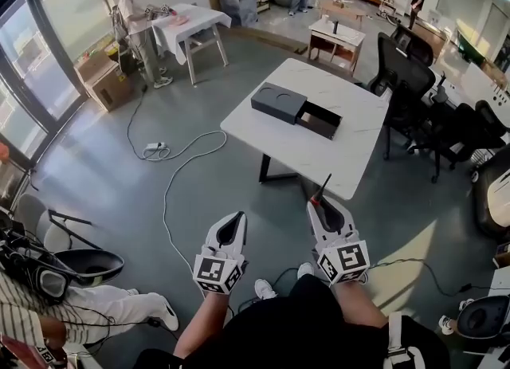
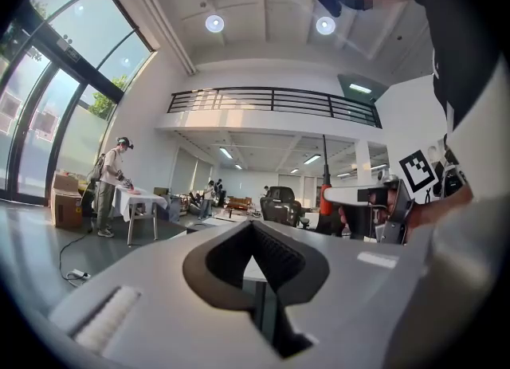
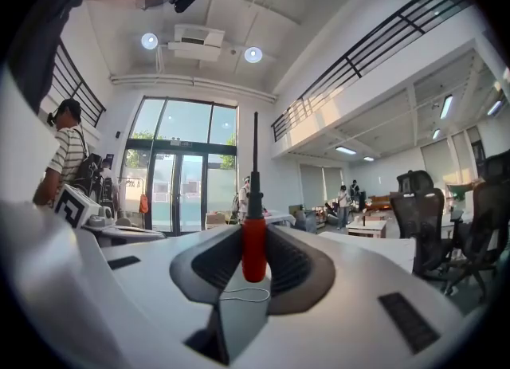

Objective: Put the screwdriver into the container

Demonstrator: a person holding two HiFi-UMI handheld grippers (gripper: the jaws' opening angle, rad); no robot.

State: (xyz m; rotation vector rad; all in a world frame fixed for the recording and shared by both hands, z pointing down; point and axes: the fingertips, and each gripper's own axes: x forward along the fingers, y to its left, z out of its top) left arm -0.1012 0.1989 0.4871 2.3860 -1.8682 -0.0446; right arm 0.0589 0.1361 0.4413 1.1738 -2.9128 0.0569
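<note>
A screwdriver [image 1: 319, 194] with a red handle and a thin black shaft stands upright in my right gripper [image 1: 323, 205], which is shut on the handle. In the right gripper view the handle [image 3: 253, 249] sits clamped between the two dark pads, with the shaft rising above them. My left gripper [image 1: 237, 218] is held beside it, shut with nothing in it, and its jaw tips meet in the left gripper view [image 2: 253, 225]. The container [image 1: 279, 102] is a dark grey box with its drawer [image 1: 319, 120] pulled out. It lies on the white table [image 1: 351, 160], ahead of both grippers and above floor level.
Black office chairs [image 1: 402, 64] stand along the table's right side. A white cable [image 1: 170, 192] and a power strip [image 1: 154, 148] lie on the grey floor to the left. A person [image 1: 137, 25] works at a far table, and another sits at the lower left [image 1: 48, 312].
</note>
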